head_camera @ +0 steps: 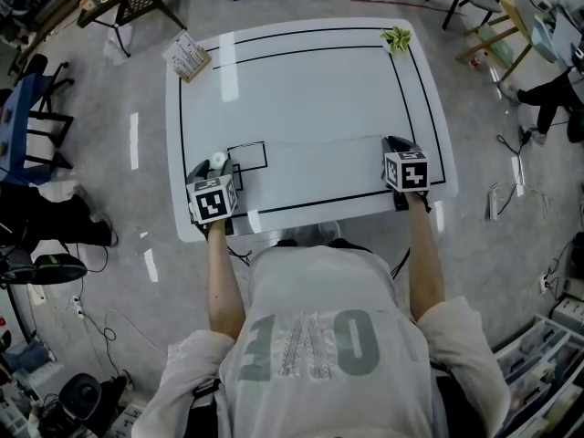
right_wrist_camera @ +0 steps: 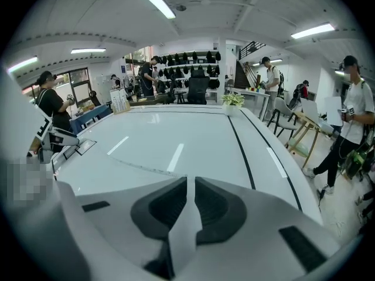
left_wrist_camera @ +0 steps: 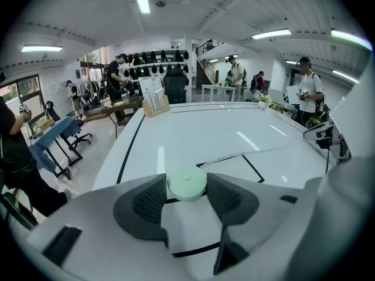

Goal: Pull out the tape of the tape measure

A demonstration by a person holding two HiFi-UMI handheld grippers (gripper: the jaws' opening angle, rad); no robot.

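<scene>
Tape measure (left_wrist_camera: 186, 180), pale green and round, sits clamped between the fingers (left_wrist_camera: 146, 201) of the left gripper (left_wrist_camera: 186, 187) on the white counter (head_camera: 310, 80); its tape (right_wrist_camera: 146, 167) stretches across to the right gripper (right_wrist_camera: 190, 183), whose fingers are pinched almost together on its end; black lines (head_camera: 406, 89) mark the counter; people (left_wrist_camera: 307, 98) stand about the workshop beyond.

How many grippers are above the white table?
2. The left gripper, near left, is closed on the round green tape measure; the right gripper, near right, pinches the pulled-out tape. None seems hidden.
</scene>
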